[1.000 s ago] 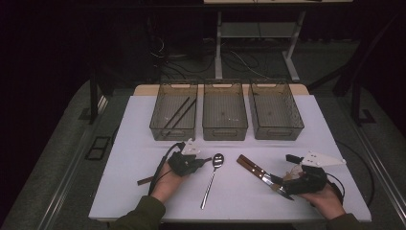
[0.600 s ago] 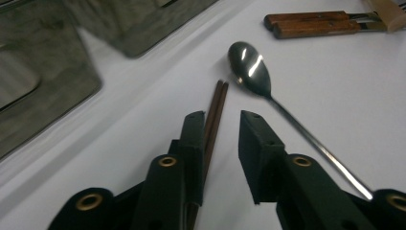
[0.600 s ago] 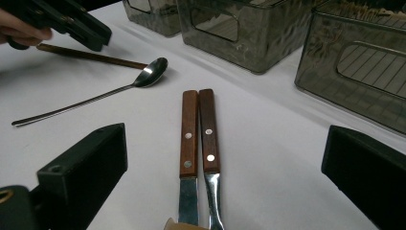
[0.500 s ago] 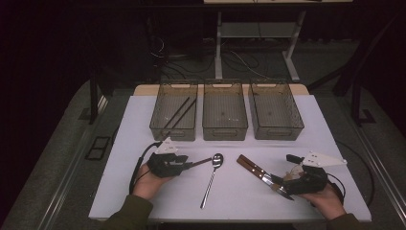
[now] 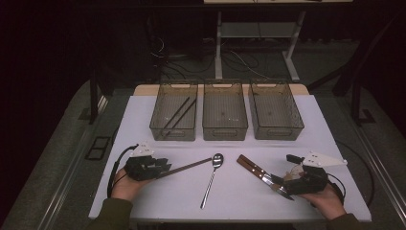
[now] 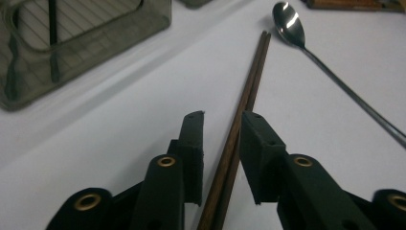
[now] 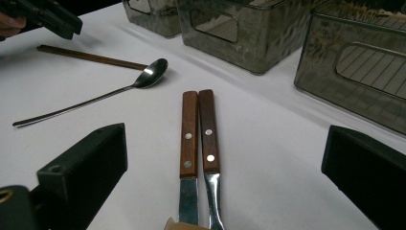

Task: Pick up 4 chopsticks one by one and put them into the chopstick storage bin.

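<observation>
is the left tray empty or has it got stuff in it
Not empty: the left tray holds two dark chopsticks lying slantwise on its floor.

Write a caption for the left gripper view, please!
Two black fingers straddle a pair of brown chopsticks on a white table, beside a shiny spoon.

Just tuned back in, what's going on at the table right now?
A person is sorting cutlery into three bins. The left gripper straddles a pair of chopsticks on the table, jaws just closing, not yet pinching. The right gripper sits open around two wooden-handled knives. A spoon lies between. Two chopsticks are already in the left bin.
</observation>
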